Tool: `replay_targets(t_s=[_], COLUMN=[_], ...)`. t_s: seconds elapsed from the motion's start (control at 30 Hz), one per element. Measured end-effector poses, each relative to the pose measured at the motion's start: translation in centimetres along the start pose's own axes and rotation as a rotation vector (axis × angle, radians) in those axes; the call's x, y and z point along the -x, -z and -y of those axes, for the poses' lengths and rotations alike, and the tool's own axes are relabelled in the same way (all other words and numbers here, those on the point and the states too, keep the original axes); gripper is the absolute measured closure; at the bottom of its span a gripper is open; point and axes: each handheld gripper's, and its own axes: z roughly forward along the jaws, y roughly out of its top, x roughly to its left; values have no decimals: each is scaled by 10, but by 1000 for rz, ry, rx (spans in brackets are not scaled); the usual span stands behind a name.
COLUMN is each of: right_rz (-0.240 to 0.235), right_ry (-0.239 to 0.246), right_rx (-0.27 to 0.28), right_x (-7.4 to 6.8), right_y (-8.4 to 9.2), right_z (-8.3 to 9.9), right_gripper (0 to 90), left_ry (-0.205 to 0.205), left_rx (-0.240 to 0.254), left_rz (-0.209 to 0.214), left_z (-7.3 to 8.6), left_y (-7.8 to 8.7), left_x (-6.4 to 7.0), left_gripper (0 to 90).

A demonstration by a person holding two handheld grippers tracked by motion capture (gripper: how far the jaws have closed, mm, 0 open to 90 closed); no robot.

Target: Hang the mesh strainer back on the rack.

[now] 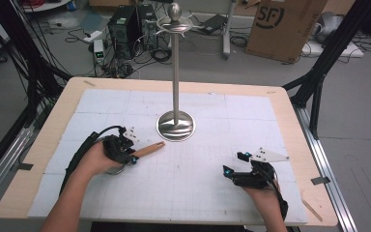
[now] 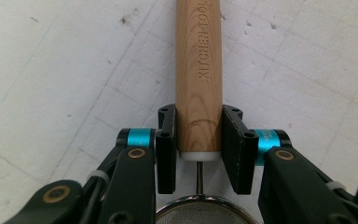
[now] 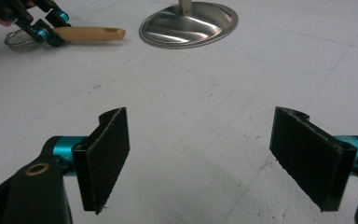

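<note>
Left gripper (image 2: 198, 140) clamped on the light wooden handle, stamped KITCHEN TOOL, of a small round wire-mesh strainer (image 2: 199, 70), pads pressed against both sides near the handle's lower end, just above the thin metal stem and mesh bowl. Strainer lying flat on the white gridded mat (image 1: 198, 183) covering the pale wooden table (image 1: 290, 121), front left, handle angled toward the round base of a tall polished steel stand (image 1: 176, 124) at mid-table. Right gripper (image 3: 205, 158) held low over bare mat at front right, jaws spread wide, nothing between them.
</note>
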Motion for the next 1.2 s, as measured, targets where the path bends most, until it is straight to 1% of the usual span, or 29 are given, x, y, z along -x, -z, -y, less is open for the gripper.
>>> replay_targets(t_s=[0.13, 0.23, 0.27, 0.33, 0.37, 0.43, 0.5, 0.67, 0.73, 0.83, 0.87, 0.9, 1.0, 1.07, 1.2], right_rz=[0, 0, 1, 1, 1, 1, 0, 1, 1, 0, 2, 2, -1, 0, 0], right_ry=[-1, -2, -1, -2, 2, 1, -6, 1, 2, 0, 1, 0, -4, -2, 3], right_rx=[-1, -1, 0, 0, 2, 2, -2, -1, -2, -2, -1, -1, -4, -1, -4], right_x=[0, -1, -1, -1, -1, -1, -1, 0, 0, -1, -1, -1, -1, -1, -1], right_y=[0, 0, 0, 0, 0, 0, 0, -1, -1, 0, 0, 0, 0, 0, -1], right_z=[0, 0, 0, 0, 0, 0, 0, 0, 0, 0, 0, 0, 0, 0, 0], right_gripper=[188, 188, 188, 189, 188, 188, 188, 188, 188, 188, 189, 189, 188, 188, 189], left_ry=[-10, -17, -10, -15, -15, -11, 0, 10, 8, 16, 15, 16, 24, 32, 47], left_rx=[64, 119, 141, 168, 192, 229, 261, 344, 385, 461, 474, 504, 560, 589, 631], left_rz=[4, -2, -1, -6, -6, -5, 6, 23, 26, 36, 38, 39, 41, 47, 44], left_z=[0, 0, 0, 1, 1, 2, 3, 3, 3, 2, 2, 2, 3, 3, 2], left_y=[11, 19, 22, 27, 31, 36, 40, 50, 54, 58, 60, 62, 67, 70, 76], left_x=[2, 4, 5, 5, 5, 5, 5, 5, 5, 6, 6, 6, 6, 5, 2], left_gripper=[690, 690, 690, 690, 690, 690, 690, 690, 690, 690, 690, 690, 690, 690, 690])
